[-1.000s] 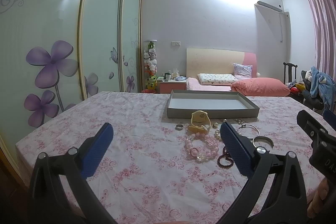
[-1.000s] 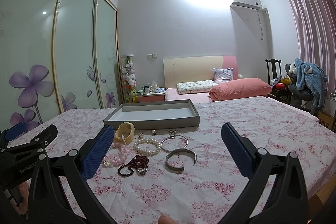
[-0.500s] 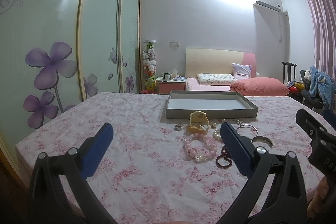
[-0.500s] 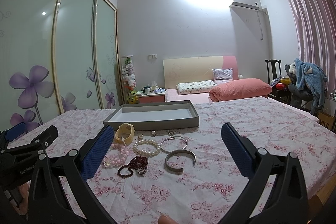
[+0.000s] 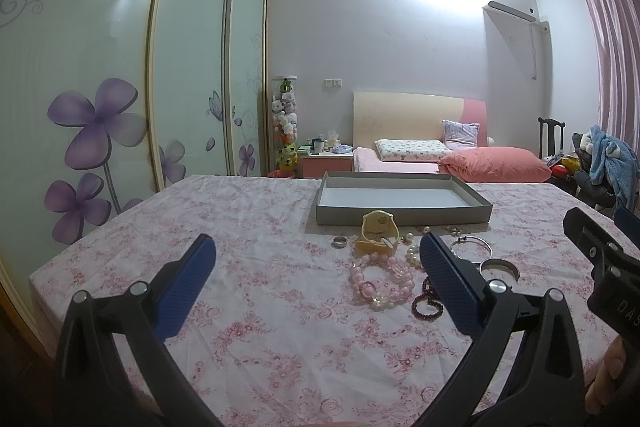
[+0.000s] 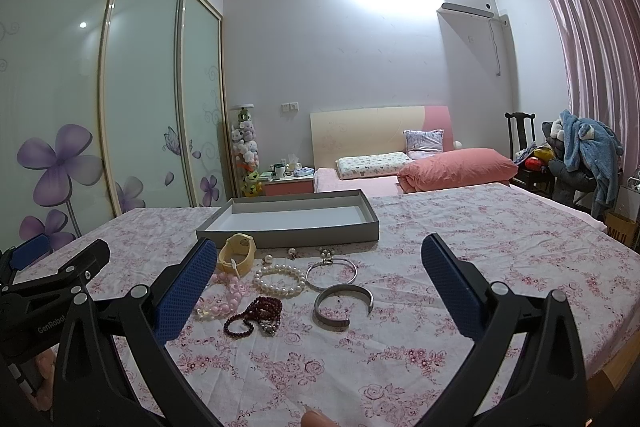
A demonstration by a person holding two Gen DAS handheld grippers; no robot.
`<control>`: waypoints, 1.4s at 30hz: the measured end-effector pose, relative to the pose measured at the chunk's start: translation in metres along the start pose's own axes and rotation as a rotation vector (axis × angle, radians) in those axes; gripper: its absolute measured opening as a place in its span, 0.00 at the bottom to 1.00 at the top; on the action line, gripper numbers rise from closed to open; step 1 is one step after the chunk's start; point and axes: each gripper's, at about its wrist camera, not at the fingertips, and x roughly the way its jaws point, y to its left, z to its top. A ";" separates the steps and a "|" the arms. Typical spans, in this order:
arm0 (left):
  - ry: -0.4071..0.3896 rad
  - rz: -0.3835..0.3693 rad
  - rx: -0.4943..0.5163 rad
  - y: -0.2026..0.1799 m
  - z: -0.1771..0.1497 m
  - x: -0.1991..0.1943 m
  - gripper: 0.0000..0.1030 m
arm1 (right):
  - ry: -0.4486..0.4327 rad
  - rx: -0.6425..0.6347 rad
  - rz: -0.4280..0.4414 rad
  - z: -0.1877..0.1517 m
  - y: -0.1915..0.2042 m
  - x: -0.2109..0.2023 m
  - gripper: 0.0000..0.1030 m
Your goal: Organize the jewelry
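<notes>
A shallow grey tray (image 5: 400,217) (image 6: 292,237) with a bare white floor sits on the floral tablecloth. In front of it lie a yellow watch (image 5: 378,231) (image 6: 237,253), a small silver ring (image 5: 340,242), a pink bead bracelet (image 5: 380,283) (image 6: 224,301), a pearl bracelet (image 6: 280,281), a dark red bead bracelet (image 6: 256,315), a thin silver bangle (image 6: 332,271) and a silver cuff (image 6: 343,305). My left gripper (image 5: 316,283) is open and empty, near side and left of the jewelry. My right gripper (image 6: 316,287) is open and empty, above the jewelry's near side.
The table's left edge (image 5: 44,267) and right edge (image 6: 600,227) fall off to the floor. A wardrobe with flower-print sliding doors (image 5: 120,87) stands left. A bed with a pink pillow (image 6: 456,171) is behind the table, a chair with clothes (image 6: 580,155) at the right.
Both views shifted only slightly; the left gripper drifted a little toward the jewelry. Both grippers stay open and empty.
</notes>
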 end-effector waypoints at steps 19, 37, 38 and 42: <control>0.001 0.000 0.000 0.000 0.000 0.000 0.96 | 0.001 0.000 -0.001 -0.001 0.000 0.000 0.98; 0.004 -0.001 0.000 -0.003 0.001 0.002 0.96 | 0.007 -0.001 -0.003 -0.001 0.000 0.001 0.98; 0.004 0.000 0.000 -0.003 0.002 0.002 0.96 | 0.011 -0.002 -0.004 -0.001 0.000 0.002 0.98; 0.042 -0.017 -0.010 -0.005 0.000 0.007 0.96 | 0.048 -0.010 -0.002 -0.004 0.000 0.009 0.98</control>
